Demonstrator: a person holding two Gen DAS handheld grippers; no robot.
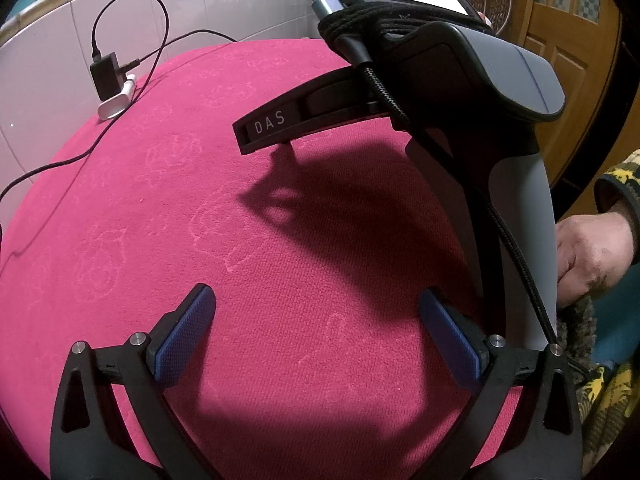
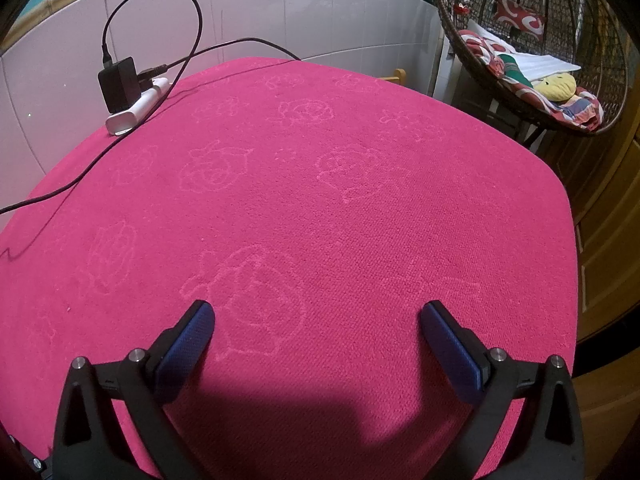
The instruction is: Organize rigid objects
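On pink cloth (image 2: 320, 200), white power strip (image 2: 138, 114), tiled wall (image 2: 280, 12)

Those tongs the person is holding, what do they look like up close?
Each pair of tongs, left and right, has black forked arms, silver bolts and blue textured pads. The right one's body is grey and black, marked "DAS", with a braided black cable. The hand wears a yellow-patterned sleeve.

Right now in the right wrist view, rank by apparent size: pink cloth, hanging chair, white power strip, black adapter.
1. pink cloth
2. hanging chair
3. and 4. white power strip and black adapter: look alike, no ranking.
The chair is farther away, so its true size is unsure.
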